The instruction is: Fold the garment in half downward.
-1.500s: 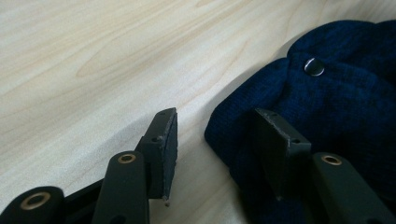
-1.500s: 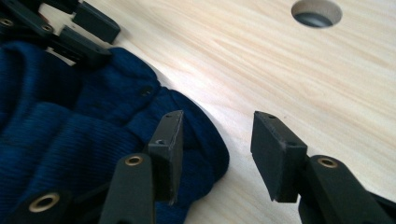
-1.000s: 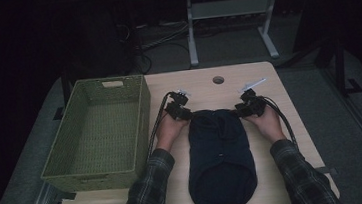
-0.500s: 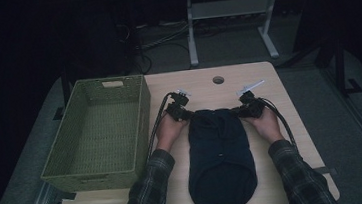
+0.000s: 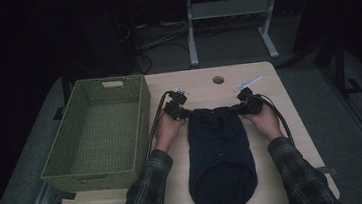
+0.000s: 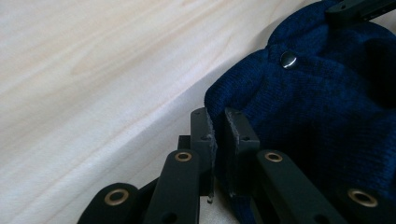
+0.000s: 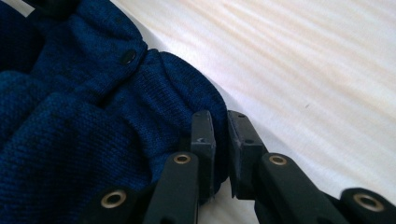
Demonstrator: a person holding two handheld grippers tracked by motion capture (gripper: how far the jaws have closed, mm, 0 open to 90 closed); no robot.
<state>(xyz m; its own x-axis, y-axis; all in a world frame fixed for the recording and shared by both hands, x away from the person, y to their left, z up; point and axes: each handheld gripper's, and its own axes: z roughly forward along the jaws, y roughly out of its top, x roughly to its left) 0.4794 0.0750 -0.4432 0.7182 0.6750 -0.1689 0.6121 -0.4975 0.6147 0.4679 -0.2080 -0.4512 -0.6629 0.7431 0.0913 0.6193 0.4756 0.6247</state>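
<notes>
A dark navy knitted garment (image 5: 219, 153) lies folded on the wooden table (image 5: 202, 80), its far end toward the back. My left gripper (image 5: 186, 112) holds the far left corner and my right gripper (image 5: 240, 109) the far right corner. In the left gripper view the jaws (image 6: 218, 112) have just been closing and now pinch the garment's (image 6: 317, 102) edge near a metal snap (image 6: 288, 59). In the right gripper view the jaws (image 7: 219, 114) have likewise just closed on a fold of the garment (image 7: 70, 116), below a dark snap (image 7: 127, 57).
A green woven basket (image 5: 143, 120) stands at the table's left, close beside my left forearm. A round cable hole (image 5: 218, 80) sits in the tabletop behind the garment. Bare wood lies to the right of the garment. Beyond the table a metal stand (image 5: 191, 35) rises from the dark floor.
Both hands stay at the garment's far corners. The far edge of the garment looks slightly more gathered between the two grippers than a second ago.
</notes>
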